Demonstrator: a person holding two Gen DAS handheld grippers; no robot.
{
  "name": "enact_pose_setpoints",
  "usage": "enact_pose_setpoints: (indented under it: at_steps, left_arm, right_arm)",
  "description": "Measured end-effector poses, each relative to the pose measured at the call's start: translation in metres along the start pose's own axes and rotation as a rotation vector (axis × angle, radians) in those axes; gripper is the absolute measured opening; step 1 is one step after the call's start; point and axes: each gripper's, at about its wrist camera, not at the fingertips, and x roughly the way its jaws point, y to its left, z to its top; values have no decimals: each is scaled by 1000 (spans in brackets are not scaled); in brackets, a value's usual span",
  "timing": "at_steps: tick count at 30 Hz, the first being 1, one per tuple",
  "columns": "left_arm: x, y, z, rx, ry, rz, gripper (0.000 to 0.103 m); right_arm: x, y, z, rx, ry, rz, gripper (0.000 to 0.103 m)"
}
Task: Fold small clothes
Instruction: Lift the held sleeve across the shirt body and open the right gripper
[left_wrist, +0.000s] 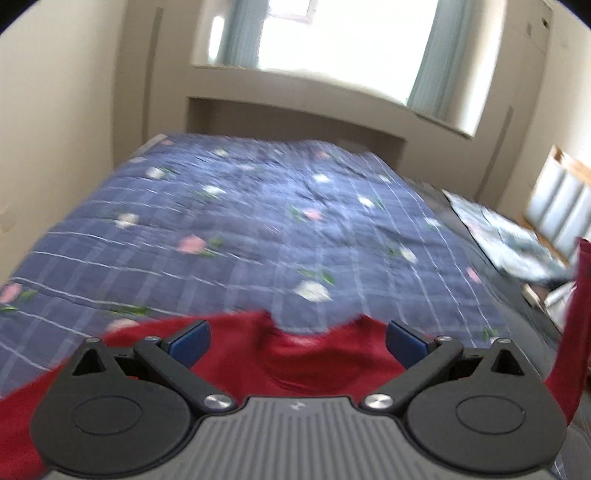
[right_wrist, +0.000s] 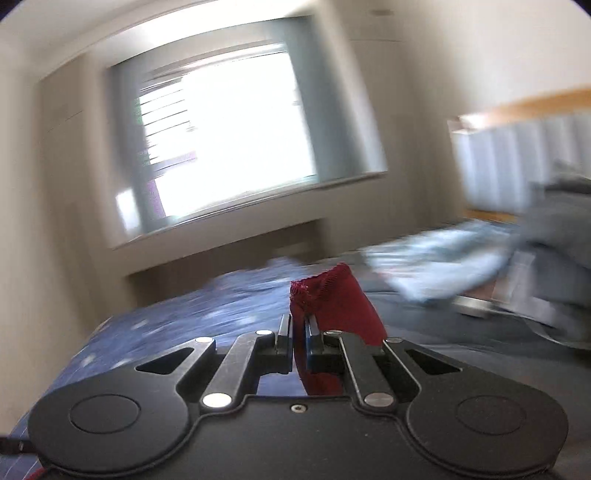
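A dark red garment (left_wrist: 306, 358) lies on the bed under my left gripper (left_wrist: 297, 338), whose blue-padded jaws stand wide open just above the cloth. One part of the garment rises in a strip at the right edge of the left wrist view (left_wrist: 576, 314). My right gripper (right_wrist: 299, 328) is shut on a bunched end of the red garment (right_wrist: 332, 299), which sticks up past the fingertips and hangs down below them.
The bed has a blue checked quilt with flowers (left_wrist: 258, 221). A pile of pale blue and grey clothes (right_wrist: 461, 258) lies at the bed's right side near a headboard (right_wrist: 517, 147). A window (right_wrist: 229, 140) is in the far wall.
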Motion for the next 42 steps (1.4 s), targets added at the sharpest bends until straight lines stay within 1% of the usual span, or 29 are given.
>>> enact_pose_setpoints:
  at_steps: [3,4,8,11,14,17,19,24,25,27,29,30,31,32,33,35,38,40,42]
  left_arm:
    - [-15,35,7,-40,-34,47,103]
    - [-18,47,9,-54,-42,63,103]
    - [-28,91,9,-100,-60,122,103]
    - [-29,118,2,-125,-60,161,103]
    - [-23,140,-8,-146,-41,186,103]
    - [-14,154,-22,-153,-19,200,103]
    - [-6,160,-30,-154,-4,204,103]
    - [17,161,-51,-137,30,170,103]
    - [19,160,-53,-134,35,159,103]
    - [29,155,-59,-127,45,128,103]
    - [35,148,-63,-118,51,103,103]
    - [39,143,-65,-109,54,89,103]
    - [42,139,-66,-99,53,77,103]
    - [46,134,-67,-86,52,68,103]
    - [51,127,-70,-63,53,62,103]
    - [60,113,-74,-16,59,69,103]
    - [74,94,-83,48,62,104,103]
    - [82,84,-92,73,56,145,103]
    - [88,78,-100,72,53,185,103]
  right_arm:
    - [20,68,-7,-108,27,134,6]
    - [25,87,-11,-135,38,167,6]
    - [36,161,-43,-225,113,307,5]
    - [40,211,-80,-315,178,394,5]
    - [39,258,-121,-405,256,457,5]
    - [27,293,-163,-502,315,500,5]
    - [17,307,-188,-569,346,523,5]
    - [6,319,-229,-710,375,532,7]
    - [5,319,-234,-730,375,537,10]
    - [5,316,-241,-756,376,554,19]
    - [-1,310,-244,-772,369,572,44]
    - [-6,306,-242,-778,360,582,50]
    - [-13,299,-241,-792,342,591,59]
    - [-20,293,-239,-809,322,589,65]
    - [-25,285,-236,-822,301,577,68]
    - [-39,262,-229,-838,260,534,80]
    - [-48,224,-220,-839,235,421,87]
    - [-54,194,-215,-833,233,311,89]
    - [-57,167,-213,-824,244,207,91]
